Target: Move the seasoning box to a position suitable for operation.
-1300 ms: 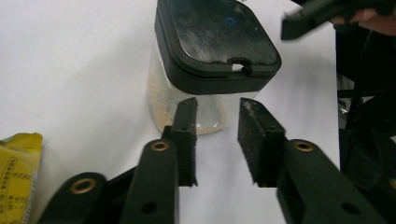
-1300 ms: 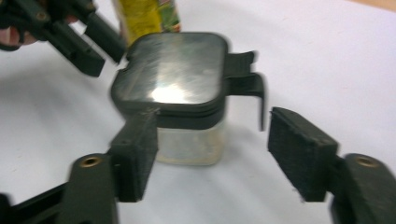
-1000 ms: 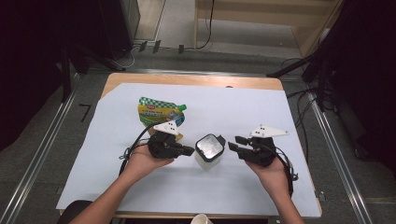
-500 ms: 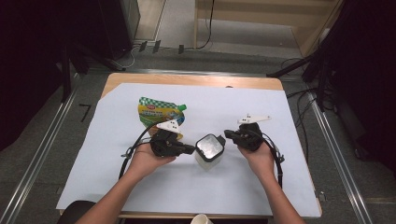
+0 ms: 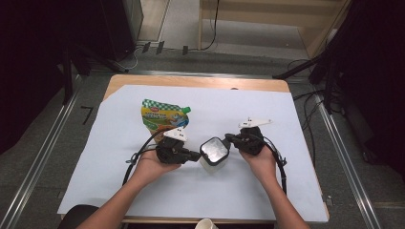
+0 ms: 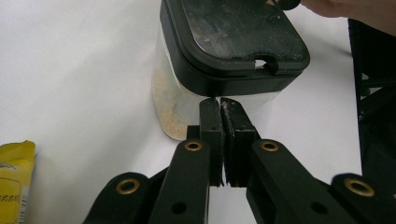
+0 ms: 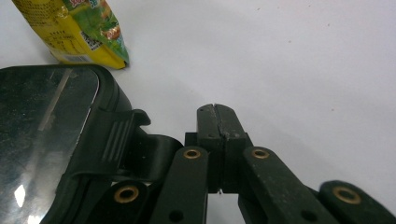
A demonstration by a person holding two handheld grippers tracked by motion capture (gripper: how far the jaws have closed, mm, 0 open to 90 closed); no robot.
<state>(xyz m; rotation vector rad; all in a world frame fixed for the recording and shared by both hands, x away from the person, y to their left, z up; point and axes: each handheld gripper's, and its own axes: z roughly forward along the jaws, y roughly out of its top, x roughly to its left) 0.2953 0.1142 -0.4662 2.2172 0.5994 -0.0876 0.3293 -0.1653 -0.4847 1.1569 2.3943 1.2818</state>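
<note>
Wooden table (image 5: 200,82) covered by a white sheet (image 5: 286,191); grey floor with metal rails at both sides, dark equipment and cables behind the far edge. Clear container with black lid (image 5: 214,152) stands near the sheet's centre, toward the near edge, pale powder on its inner wall. Yellow-green spouted pouch (image 5: 162,117) lies beyond it toward the far left corner, well apart. Left gripper (image 5: 193,156): jaws clenched on nothing, tips at the container's wall. Right gripper (image 5: 230,139): jaws clenched, empty, just beside the lid's latch (image 7: 116,135). Nothing stands between grippers and container.
</note>
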